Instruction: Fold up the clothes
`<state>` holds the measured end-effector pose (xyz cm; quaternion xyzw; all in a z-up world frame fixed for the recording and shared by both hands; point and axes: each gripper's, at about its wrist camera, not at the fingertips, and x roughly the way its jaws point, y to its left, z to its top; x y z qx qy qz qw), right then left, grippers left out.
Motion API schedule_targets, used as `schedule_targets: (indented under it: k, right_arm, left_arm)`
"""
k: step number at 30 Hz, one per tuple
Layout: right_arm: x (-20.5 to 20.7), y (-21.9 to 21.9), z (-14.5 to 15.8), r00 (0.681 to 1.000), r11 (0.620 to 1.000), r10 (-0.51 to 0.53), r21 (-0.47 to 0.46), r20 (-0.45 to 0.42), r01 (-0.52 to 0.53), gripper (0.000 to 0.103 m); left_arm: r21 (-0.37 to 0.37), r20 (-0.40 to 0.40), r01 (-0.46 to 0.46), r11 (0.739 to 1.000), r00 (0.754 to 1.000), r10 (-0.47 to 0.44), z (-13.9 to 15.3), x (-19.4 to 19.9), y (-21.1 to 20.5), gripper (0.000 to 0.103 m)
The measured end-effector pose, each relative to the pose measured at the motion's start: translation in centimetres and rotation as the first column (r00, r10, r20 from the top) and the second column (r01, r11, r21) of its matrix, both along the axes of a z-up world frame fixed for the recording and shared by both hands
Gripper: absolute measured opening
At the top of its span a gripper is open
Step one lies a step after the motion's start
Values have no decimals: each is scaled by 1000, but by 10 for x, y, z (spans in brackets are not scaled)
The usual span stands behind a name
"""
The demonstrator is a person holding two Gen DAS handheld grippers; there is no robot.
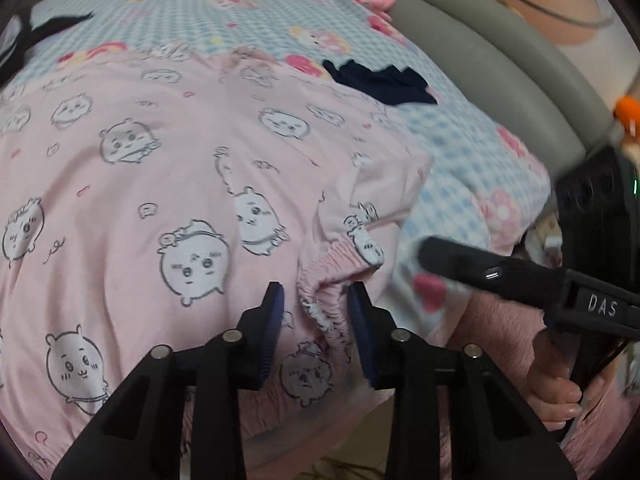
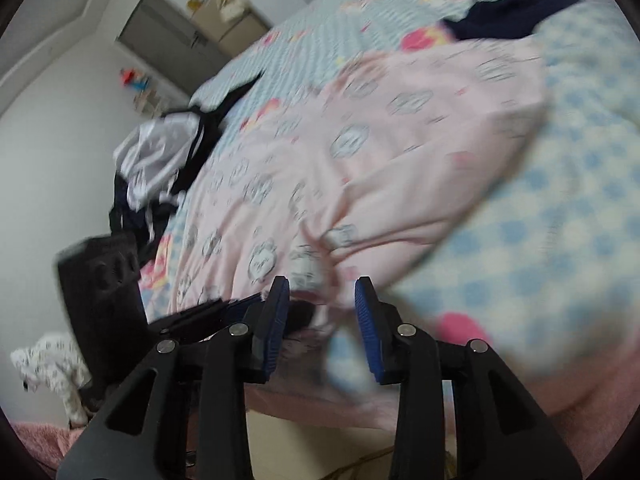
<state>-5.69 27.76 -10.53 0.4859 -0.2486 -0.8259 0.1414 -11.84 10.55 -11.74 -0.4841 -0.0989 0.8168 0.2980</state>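
A pink garment (image 1: 168, 168) printed with white cartoon faces lies spread on a blue checked bed sheet (image 1: 452, 140). Its gathered elastic hem (image 1: 324, 300) bunches up between the blue pads of my left gripper (image 1: 318, 300), which is open and not clamped on it. In the blurred right wrist view the same pink garment (image 2: 400, 140) lies ahead. My right gripper (image 2: 322, 304) is open, with the garment's near edge (image 2: 316, 300) low between its fingers. The right tool's black body (image 1: 520, 280) shows at the right of the left wrist view, held by a hand (image 1: 556, 396).
A dark navy garment (image 1: 380, 80) lies on the sheet beyond the pink one. A heap of black and white clothes (image 2: 160, 160) sits at the bed's far left edge. A grey padded bed frame (image 1: 500, 60) borders the right side. A spotted white cloth (image 2: 52, 364) lies on the floor.
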Motion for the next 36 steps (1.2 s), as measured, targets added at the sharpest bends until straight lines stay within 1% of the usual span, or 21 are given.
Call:
schedule_targets:
  k: [3, 6, 8, 10, 12, 14, 15, 17, 19, 20, 21, 22, 23, 24, 25, 27, 31, 33, 36]
  right_arm:
    - [6, 7, -3, 1000, 1000, -29, 0, 7, 29, 36]
    - [12, 14, -6, 998, 998, -58, 1, 14, 58, 36]
    - [17, 19, -8, 997, 997, -78, 2, 19, 78, 36]
    - [21, 24, -11, 995, 995, -97, 2, 24, 97, 36]
    - [21, 26, -10, 994, 994, -105, 3, 19, 105, 36]
    - [13, 21, -6, 996, 996, -91, 6, 2, 91, 36]
    - [7, 18, -5, 997, 996, -83, 10, -1, 83, 36]
    - [-5, 14, -4, 997, 997, -73, 30, -12, 73, 36]
    - [-16, 12, -6, 999, 998, -50, 38, -6, 50, 36]
    - [-18, 11, -8, 999, 998, -44, 42, -3, 45, 36]
    - [-20, 9, -9, 999, 998, -41, 46, -2, 42, 36]
    - [-19, 10, -11, 999, 998, -43, 49, -3, 43, 35]
    - [-17, 12, -12, 999, 997, -54, 53, -3, 54, 34]
    - [-14, 15, -14, 998, 997, -62, 44, -2, 62, 34]
    - [-10, 18, -15, 998, 997, -67, 29, -1, 67, 34]
    - [-4, 24, -13, 996, 996, -88, 25, -6, 89, 34]
    - [3, 31, -8, 993, 993, -117, 30, -13, 118, 35]
    - [2, 26, -7, 995, 995, -99, 31, -9, 99, 36]
    - [-1, 8, -4, 999, 997, -43, 61, -17, 44, 36]
  left_arm:
    - [-2, -7, -30, 1000, 1000, 30, 3, -3, -8, 31]
    - [37, -9, -33, 999, 999, 34, 7, -5, -15, 31]
    - [45, -10, -25, 999, 1000, 25, 10, -6, -16, 31]
    - [35, -17, -20, 999, 1000, 20, 12, -6, -14, 32]
    - [45, -19, 15, 999, 1000, -14, 16, -7, -10, 39]
    - [72, -25, 61, 996, 998, -59, 22, -8, -5, 56]
    - [86, -29, 75, 993, 997, -73, 25, -8, -2, 60]
    - [91, -28, 87, 992, 996, -85, 29, -13, 6, 61]
    - [50, -13, 88, 995, 996, -87, 27, -19, 15, 60]
    - [25, -5, 88, 996, 996, -88, 24, -23, 20, 59]
    - [-1, 3, 89, 996, 996, -89, 20, -26, 25, 56]
    - [2, 16, 91, 996, 996, -91, 17, -29, 26, 53]
    - [12, 46, 93, 996, 995, -93, 12, -31, 27, 30]
    - [13, 61, 87, 996, 994, -87, 9, -33, 27, 23]
    - [12, 72, 78, 997, 994, -79, 6, -34, 26, 23]
    - [16, 60, 69, 998, 996, -70, 6, -33, 23, 19]
    - [46, 8, 33, 998, 999, -33, 23, -29, 13, 16]
    - [60, -30, 4, 998, 1000, -2, 36, -27, 4, 15]
    - [81, -64, -70, 994, 995, 75, 49, -29, -15, 15]
